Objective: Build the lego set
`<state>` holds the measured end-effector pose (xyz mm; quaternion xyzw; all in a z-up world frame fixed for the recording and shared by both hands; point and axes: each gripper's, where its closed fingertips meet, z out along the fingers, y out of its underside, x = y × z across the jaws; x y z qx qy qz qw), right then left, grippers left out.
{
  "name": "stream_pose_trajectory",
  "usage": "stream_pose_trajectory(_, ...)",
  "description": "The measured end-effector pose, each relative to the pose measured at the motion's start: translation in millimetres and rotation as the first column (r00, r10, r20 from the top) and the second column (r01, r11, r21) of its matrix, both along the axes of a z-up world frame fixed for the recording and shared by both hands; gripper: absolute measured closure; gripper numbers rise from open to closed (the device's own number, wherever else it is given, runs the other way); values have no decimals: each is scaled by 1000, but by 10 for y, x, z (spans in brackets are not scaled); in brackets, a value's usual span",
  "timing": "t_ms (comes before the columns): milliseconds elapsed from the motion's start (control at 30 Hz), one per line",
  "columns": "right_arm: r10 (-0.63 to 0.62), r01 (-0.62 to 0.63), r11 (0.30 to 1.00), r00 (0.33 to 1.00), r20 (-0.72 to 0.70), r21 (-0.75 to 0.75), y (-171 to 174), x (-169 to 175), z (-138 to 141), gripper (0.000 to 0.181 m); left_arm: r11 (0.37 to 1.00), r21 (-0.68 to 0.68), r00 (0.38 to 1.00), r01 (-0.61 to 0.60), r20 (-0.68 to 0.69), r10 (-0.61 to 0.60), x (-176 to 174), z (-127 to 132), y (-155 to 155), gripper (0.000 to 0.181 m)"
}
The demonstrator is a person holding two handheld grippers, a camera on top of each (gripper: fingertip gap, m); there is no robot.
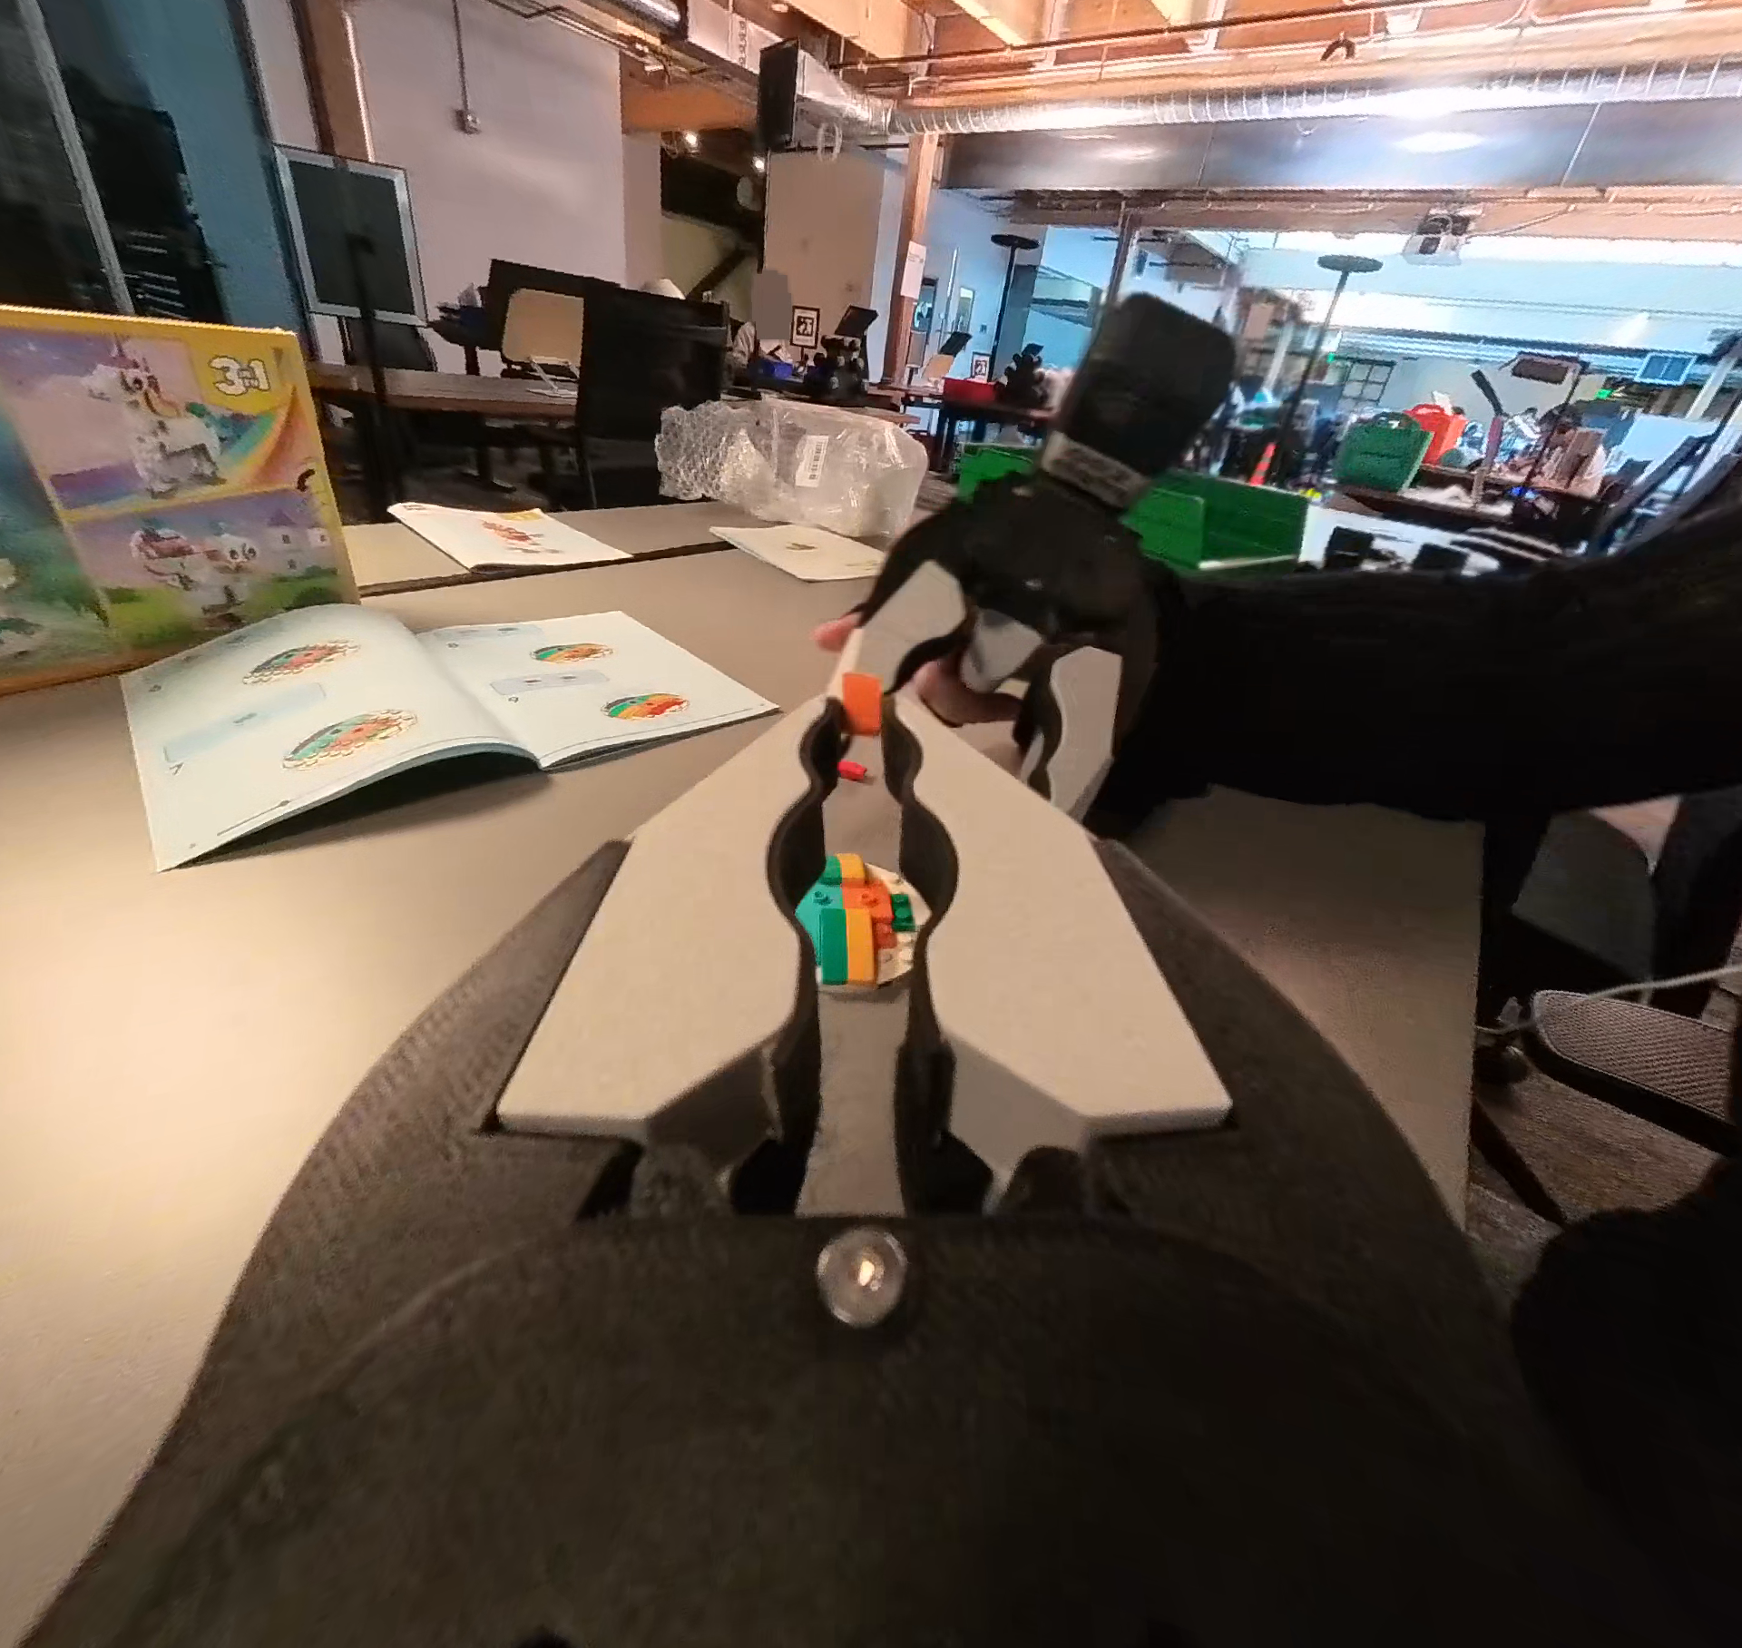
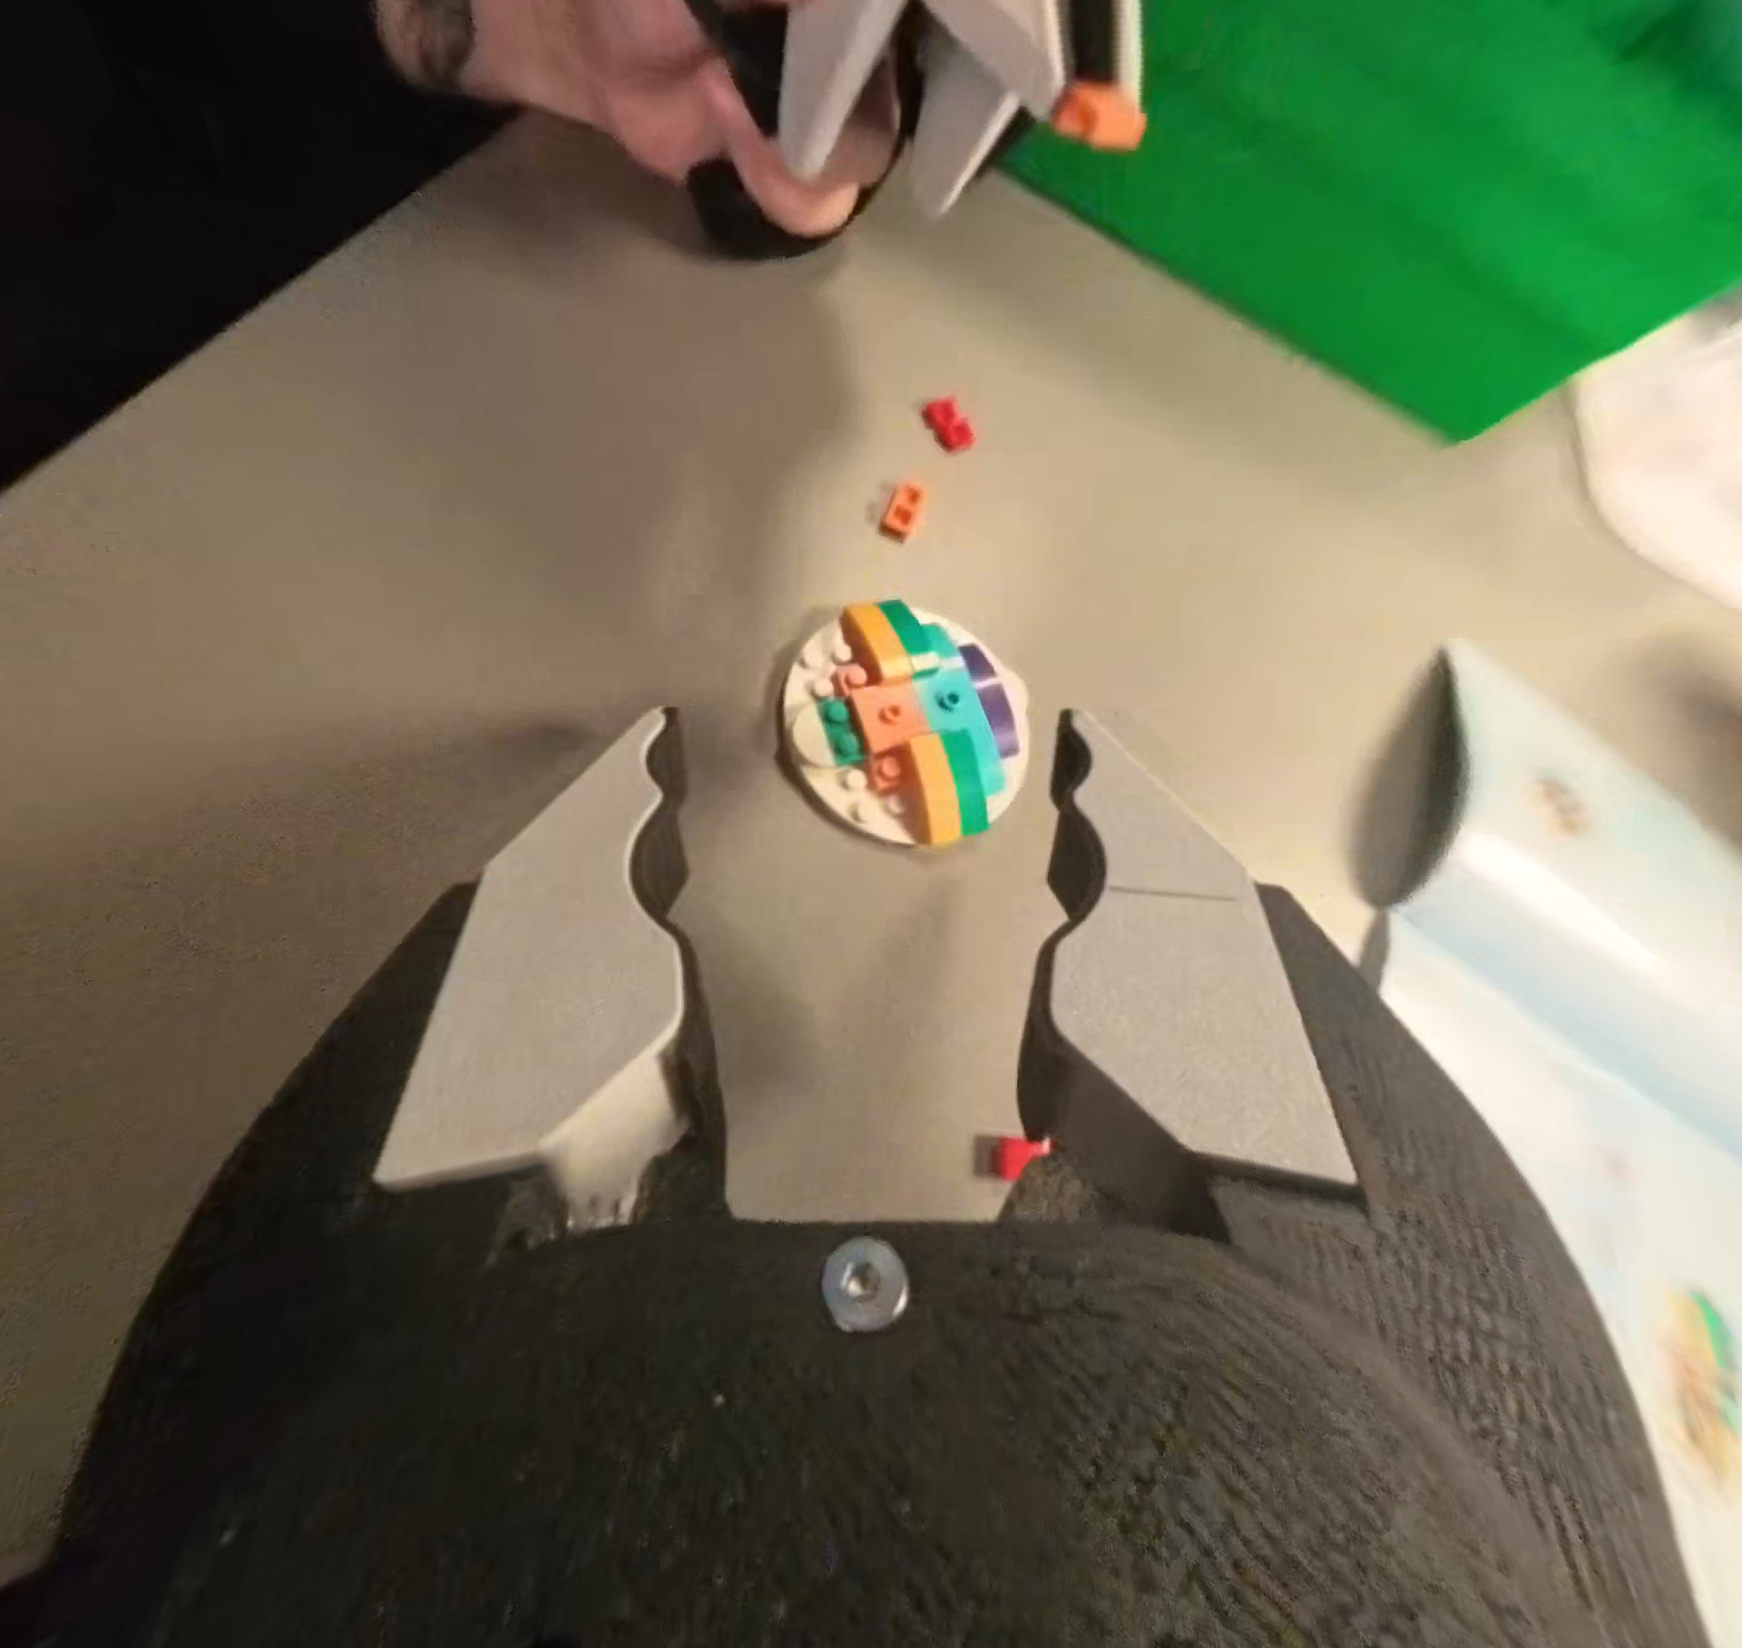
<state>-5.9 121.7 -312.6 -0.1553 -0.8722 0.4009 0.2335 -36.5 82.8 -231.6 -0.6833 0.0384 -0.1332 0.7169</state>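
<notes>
The left claw (image 1: 860,718) pinches an orange brick (image 1: 861,703) at its tips, lifted clear for placing, while the right claw (image 2: 862,735) hangs spread above the round model (image 2: 903,724) on the tabletop (image 2: 377,622), likely to steady it.

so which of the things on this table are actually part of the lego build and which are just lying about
Part of the job:
round build
orange brick pinched in the left tongs
loose orange plate
loose red plate
open instruction booklet
right tongs, open

Lying about:
set box
bubble wrap bag
green bin
</notes>
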Motion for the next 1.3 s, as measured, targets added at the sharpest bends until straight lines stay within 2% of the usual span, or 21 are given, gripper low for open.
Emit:
stream_pose_trajectory(100, 78, -77, 997, 991, 113, -12, 19, -111, -90, 97, 1000, 1, 1000, 0, 9, 0, -8, 1, -1, 174)
stream_pose_trajectory(267, 182, -186, 982, 939, 293, -17, 10, -119, -232, 98, 1000, -5, 1000, 16, 15, -16, 5, -5, 4, 174)
stream_pose_trajectory(467, 213, -213, 976, 928, 307, -36, -30, -176, -255, 106, 999, -29, 1000, 27, -1, -28, 38, -37, 33, 174)
stream_pose_trajectory(567, 174, -165, 985, 938, 298, -57, -34, -214, -246, 117, 999, -32, 999, 32, -7, -32, 50, -41, 34, 174)
stream_pose_trajectory(700, 42, -33, 999, 956, 290, -37, -42, -197, -244, 117, 998, -41, 998, 48, -40, -50, 97, -57, 34, 174)
stream_pose_trajectory(833, -79, 94, 994, 968, 237, -50, -27, -75, -215, 118, 990, -123, 985, 72, -147, -90, 201, -184, 80, 174)
stream_pose_trajectory(1033, -200, 228, 970, 948, 247, -90, -71, 173, -201, 117, 908, -400, 868, 123, -401, -294, 556, -677, 123, 174)
stream_pose_trajectory(1300, -237, 267, 961, 932, 276, -78, -73, 237, -239, 117, 848, -510, 821, 146, -416, -391, 735, -876, 145, 174)
